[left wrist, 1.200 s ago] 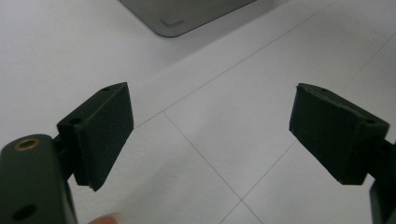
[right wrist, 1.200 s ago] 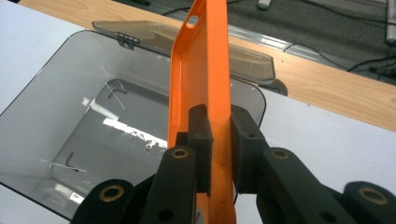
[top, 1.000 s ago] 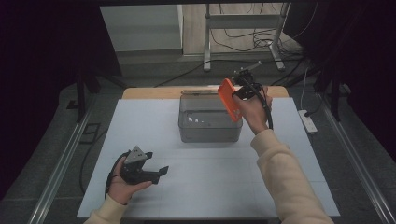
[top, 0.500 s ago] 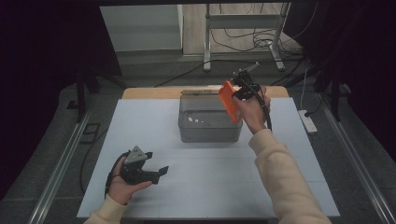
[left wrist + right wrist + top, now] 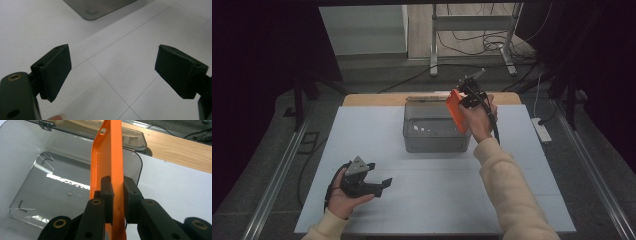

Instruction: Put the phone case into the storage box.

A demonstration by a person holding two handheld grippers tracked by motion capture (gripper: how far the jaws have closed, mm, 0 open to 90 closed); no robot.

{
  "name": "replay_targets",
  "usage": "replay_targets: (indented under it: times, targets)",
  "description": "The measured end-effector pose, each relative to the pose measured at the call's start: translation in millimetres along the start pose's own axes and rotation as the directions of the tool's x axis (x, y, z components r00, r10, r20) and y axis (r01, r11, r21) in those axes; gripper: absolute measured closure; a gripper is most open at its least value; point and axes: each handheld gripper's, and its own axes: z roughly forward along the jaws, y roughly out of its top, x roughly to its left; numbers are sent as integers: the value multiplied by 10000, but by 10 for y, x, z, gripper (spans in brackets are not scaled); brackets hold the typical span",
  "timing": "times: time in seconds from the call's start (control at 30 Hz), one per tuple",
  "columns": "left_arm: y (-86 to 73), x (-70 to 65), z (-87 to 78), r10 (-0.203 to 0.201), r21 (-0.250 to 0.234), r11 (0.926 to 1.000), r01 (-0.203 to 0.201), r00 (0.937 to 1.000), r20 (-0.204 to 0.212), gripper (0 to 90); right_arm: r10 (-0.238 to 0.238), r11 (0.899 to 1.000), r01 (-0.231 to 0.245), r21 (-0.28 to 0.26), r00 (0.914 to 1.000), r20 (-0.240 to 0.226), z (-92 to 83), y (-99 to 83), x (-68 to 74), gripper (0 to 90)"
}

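Observation:
An orange phone case [image 5: 456, 110] [image 5: 110, 162] is held edge-on over the right end of a clear plastic box [image 5: 434, 129] [image 5: 47, 182]. My right gripper [image 5: 464, 102] [image 5: 117, 197] is shut on the case, its two black pads pressing its lower end from both sides. The box is empty and its lid is open at the back. My left gripper [image 5: 379, 182] [image 5: 112, 72] rests low on the white table near the front left, jaws wide apart with nothing between them; a corner of the box [image 5: 97, 8] lies ahead of it.
A white board [image 5: 362, 130] covers the table, with a strip of bare wood [image 5: 377, 99] along its far edge. A white power strip [image 5: 543, 129] lies just off the right side. Metal rails run down both sides; a stand and cables sit on the floor behind.
The right hand with the orange case has shifted slightly; the left gripper has stayed where it was.

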Motion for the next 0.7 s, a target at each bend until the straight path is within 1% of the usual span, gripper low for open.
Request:
replay_targets:
  times: [0.23, 0.37, 0.7]
  targets:
    - [2, -4, -4, 11, -9, 10000, -11, 10000, -12, 137, 1, 9999, -3, 157, 9999, 143, 34, -6, 14, 804]
    - [2, -4, -2, 11, 8, 10000, -11, 10000, 2, 137, -59, 9998, 55, 177, 9997, 236, 45, -8, 34, 804]
    - [1, -2, -5, 16, -19, 10000, -16, 10000, -18, 137, -271, 9985, 250, 492, 9987, 435, 120, -30, 68, 803]
